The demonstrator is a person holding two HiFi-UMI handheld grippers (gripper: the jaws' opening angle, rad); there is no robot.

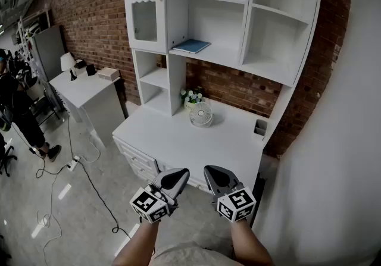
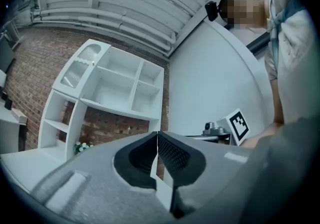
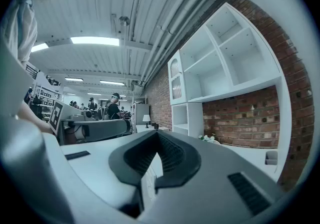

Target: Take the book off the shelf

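Observation:
A blue book [image 1: 191, 46] lies flat on a middle shelf of the white shelf unit [image 1: 235, 56], which stands on a white desk [image 1: 190, 140]. My left gripper [image 1: 176, 178] and right gripper [image 1: 216, 177] hang side by side before the desk's front edge, well short of the book. Both are shut with nothing between their pads. In the left gripper view my left gripper [image 2: 157, 135] shows its jaws touching, with the shelf unit [image 2: 112, 87] beyond. The right gripper [image 3: 157, 135] likewise shows its jaws closed together, the shelf unit [image 3: 225, 67] to its right.
On the desk stand a small white fan [image 1: 201, 114], a flower pot [image 1: 190, 97] and a grey cup [image 1: 259, 127]. A second white table [image 1: 89, 89] with a lamp is at left. Cables run over the floor [image 1: 65, 169]. A person [image 1: 18, 110] stands far left.

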